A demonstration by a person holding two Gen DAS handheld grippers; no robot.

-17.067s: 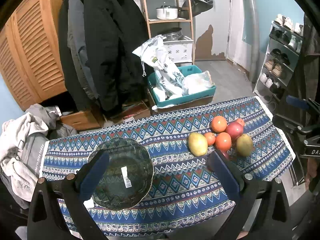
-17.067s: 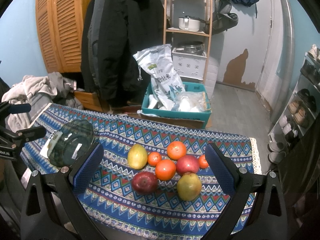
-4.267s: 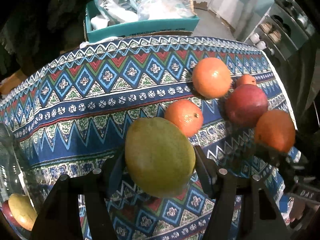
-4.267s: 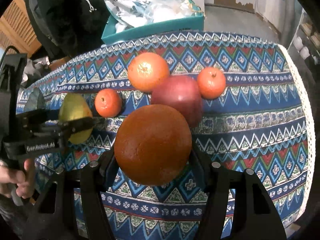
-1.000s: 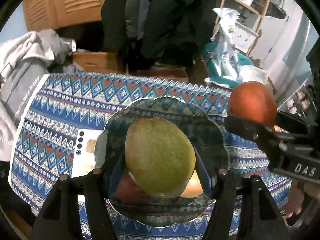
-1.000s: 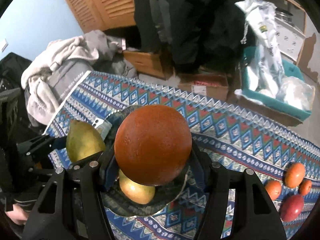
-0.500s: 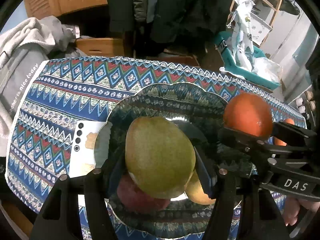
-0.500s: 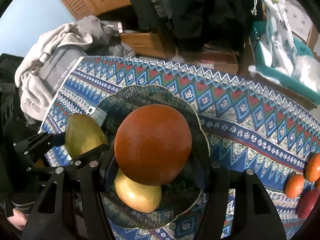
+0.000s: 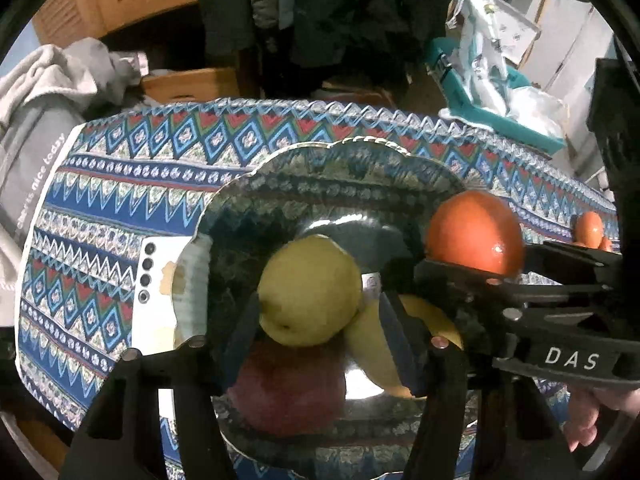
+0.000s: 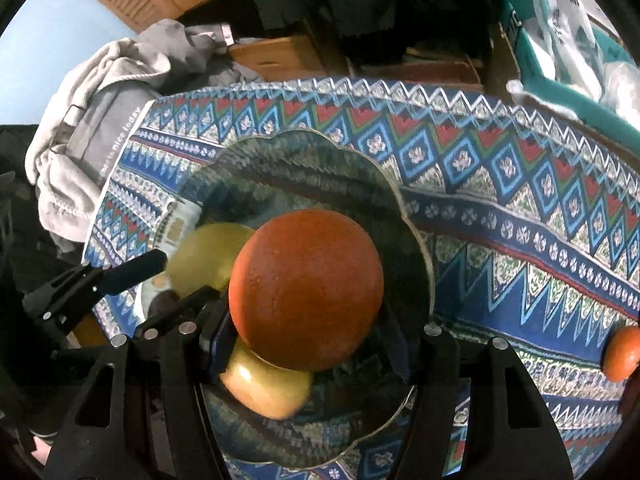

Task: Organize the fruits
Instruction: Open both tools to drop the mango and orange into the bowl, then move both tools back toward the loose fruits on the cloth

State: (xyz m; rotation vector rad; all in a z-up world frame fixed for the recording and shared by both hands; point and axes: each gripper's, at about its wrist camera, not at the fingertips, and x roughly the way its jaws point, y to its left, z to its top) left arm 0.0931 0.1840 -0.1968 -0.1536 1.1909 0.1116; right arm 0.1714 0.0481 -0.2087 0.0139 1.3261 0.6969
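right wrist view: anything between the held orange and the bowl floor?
Yes: a yellow fruit lies in the bowl right under the orange, seen in the right wrist view.

Fruit gathering in the scalloped glass bowl point(image 9: 344, 152) on the patterned bench.

A yellow-green mango point(image 9: 310, 290) hangs over the bowl's middle, stem dimple facing near. Beneath it lie a red apple point(image 9: 288, 392) at the near side and a second yellow mango point(image 10: 266, 390) to its right. A large orange point(image 10: 306, 290) is held above the bowl's right half. Two small oranges point(image 9: 590, 228) sit far right on the bench.
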